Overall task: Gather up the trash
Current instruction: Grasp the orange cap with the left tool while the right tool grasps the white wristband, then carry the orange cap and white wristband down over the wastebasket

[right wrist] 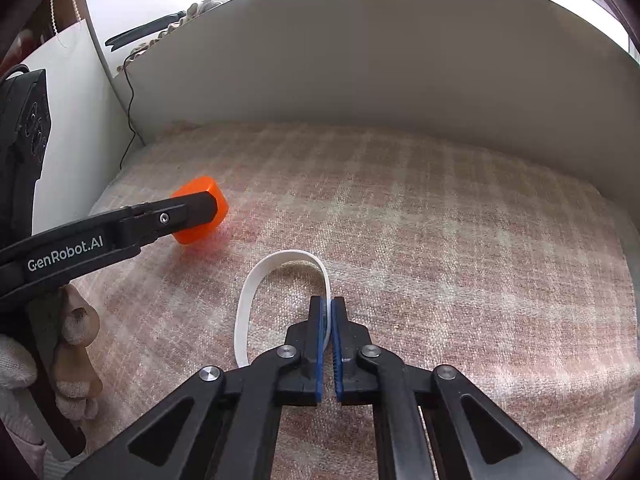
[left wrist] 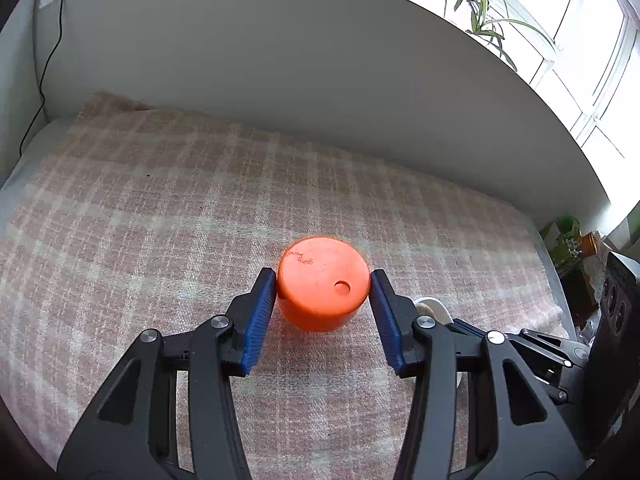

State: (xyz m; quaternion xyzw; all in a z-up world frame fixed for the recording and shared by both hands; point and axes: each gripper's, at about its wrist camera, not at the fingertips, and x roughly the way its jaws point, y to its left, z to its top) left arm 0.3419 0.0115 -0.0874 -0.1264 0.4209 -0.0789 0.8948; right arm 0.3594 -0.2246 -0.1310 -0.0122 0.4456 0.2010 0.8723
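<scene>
- Pink-and-cream checked blanket (left wrist: 200,200) covered the whole work surface, with a white board (left wrist: 280,60) standing along its far edge and potted plants (left wrist: 472,4) by the window beyond.
- On the left, my left gripper (left wrist: 323,286) sat around the orange cap (left wrist: 323,282), both blue pads against its sides as far as I could judge; the right wrist view showed the cap tilted off the blanket, so I read it as gripped and lifted.
- A gloved hand (right wrist: 76,356) carrying that gripper showed at the near left of the right wrist view.
- Further right, my right gripper (right wrist: 327,312) was clenched on the near right side of the white plastic ring (right wrist: 256,280); the rest of the loop lay on the blanket, reaching away to the far left of the pads.
- I judged the step as pick-up: both pieces of trash were grasped, neither yet disposed of.
- No bin showed in either view, so the next move called for lifting the ring clear without letting the thin band slip, then carrying both pieces to wherever the trash goes.
</scene>
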